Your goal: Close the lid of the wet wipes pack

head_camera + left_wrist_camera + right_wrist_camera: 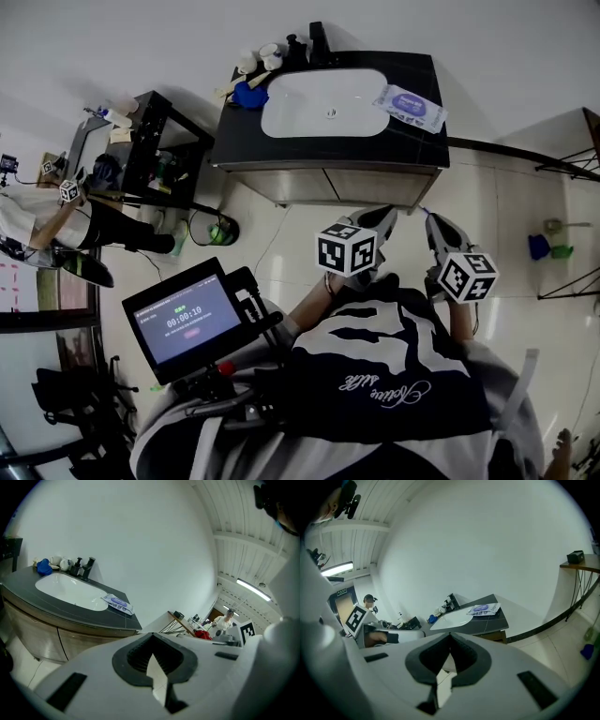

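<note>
The wet wipes pack (410,107), white with a purple label, lies flat on the dark vanity counter (412,148), to the right of the white sink (319,103). It is also small and distant in the left gripper view (118,603) and the right gripper view (483,609). Whether its lid is up is too small to tell. My left gripper (380,221) (152,637) and right gripper (441,227) (450,637) are held close to my body over the tiled floor, well short of the vanity. Both are shut with nothing between the jaws.
A faucet, bottles and a blue cloth (249,94) crowd the counter's back left. A black shelf rack (155,141) stands left of the vanity, with a person (56,220) beyond it. A monitor (183,319) hangs at my left. Blue and green items (548,248) sit on the floor at right.
</note>
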Demonstrator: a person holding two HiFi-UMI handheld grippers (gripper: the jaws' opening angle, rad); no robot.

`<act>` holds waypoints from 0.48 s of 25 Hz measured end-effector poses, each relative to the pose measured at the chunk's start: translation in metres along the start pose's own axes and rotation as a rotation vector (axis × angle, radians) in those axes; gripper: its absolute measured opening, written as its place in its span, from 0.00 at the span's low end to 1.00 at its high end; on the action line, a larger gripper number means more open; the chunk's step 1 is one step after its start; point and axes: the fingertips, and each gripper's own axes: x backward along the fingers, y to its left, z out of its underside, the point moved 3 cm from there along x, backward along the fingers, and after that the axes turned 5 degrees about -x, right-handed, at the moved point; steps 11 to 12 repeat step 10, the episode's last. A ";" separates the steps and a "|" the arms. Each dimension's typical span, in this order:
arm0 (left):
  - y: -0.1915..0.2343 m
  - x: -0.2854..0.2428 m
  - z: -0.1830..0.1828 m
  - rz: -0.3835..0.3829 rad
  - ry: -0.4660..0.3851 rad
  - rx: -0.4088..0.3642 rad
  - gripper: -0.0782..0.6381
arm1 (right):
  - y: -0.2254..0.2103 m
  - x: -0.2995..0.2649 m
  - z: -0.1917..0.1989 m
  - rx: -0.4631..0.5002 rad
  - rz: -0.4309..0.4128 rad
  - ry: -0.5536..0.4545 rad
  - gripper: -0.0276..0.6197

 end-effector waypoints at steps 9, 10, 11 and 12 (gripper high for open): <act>0.004 -0.004 0.003 0.005 0.023 0.012 0.11 | 0.000 0.001 0.005 -0.020 0.005 0.002 0.04; 0.003 -0.003 0.003 0.007 0.027 0.015 0.11 | 0.001 0.002 0.005 -0.023 0.007 0.005 0.04; 0.003 -0.003 0.003 0.007 0.027 0.015 0.11 | 0.001 0.002 0.005 -0.023 0.007 0.005 0.04; 0.003 -0.003 0.003 0.007 0.027 0.015 0.11 | 0.001 0.002 0.005 -0.023 0.007 0.005 0.04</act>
